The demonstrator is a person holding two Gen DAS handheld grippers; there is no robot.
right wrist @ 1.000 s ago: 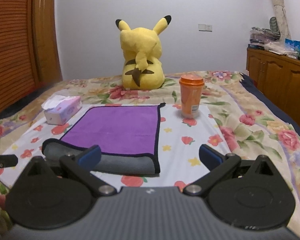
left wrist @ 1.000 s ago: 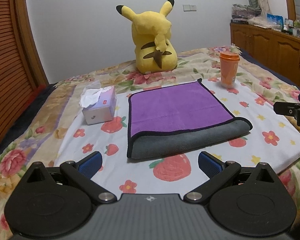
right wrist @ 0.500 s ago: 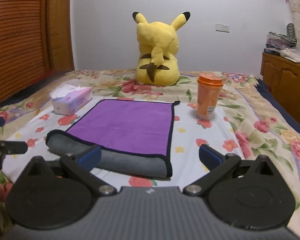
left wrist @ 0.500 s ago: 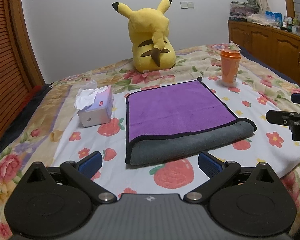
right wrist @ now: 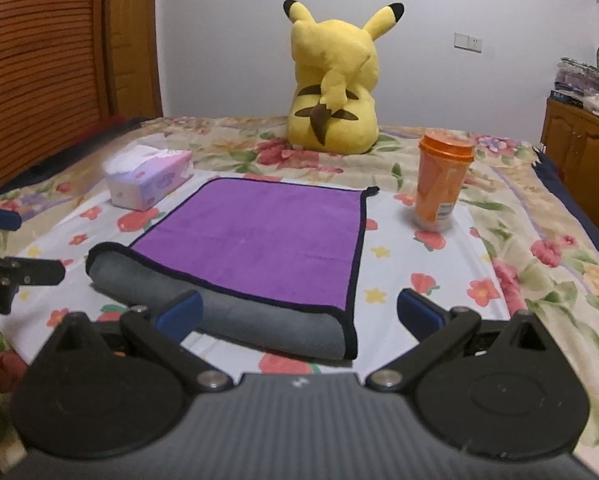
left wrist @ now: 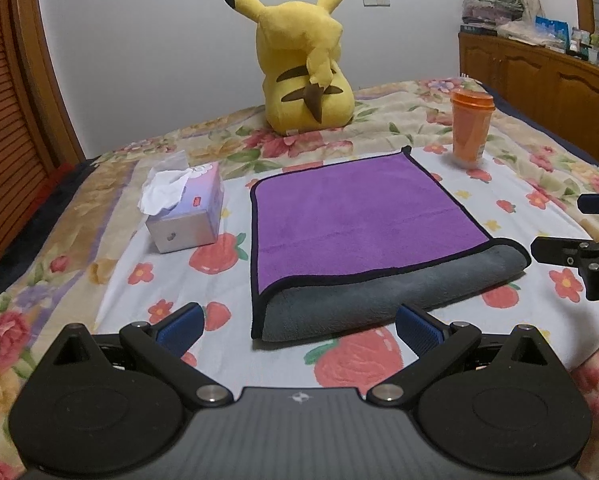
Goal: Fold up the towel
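Here, lay folded on the floral bedspread (left wrist: 499, 184): purple-and-grey microfibre towel (left wrist: 359, 216), between tissue box (left wrist: 187, 216) and orange lidded cup (left wrist: 470, 128). Hovered just before its near edge, spread wide and empty: left gripper (left wrist: 299, 326), right gripper (right wrist: 299, 312).

The purple-and-grey towel with black edging (left wrist: 363, 216) lies folded on the flower-printed bed cover (left wrist: 147, 280). Left of it stands the white cardboard tissue box (left wrist: 187, 216). At its far right corner stands the orange plastic cup (left wrist: 470, 128). Behind the towel sits the yellow plush toy (left wrist: 305, 68), near the wall.
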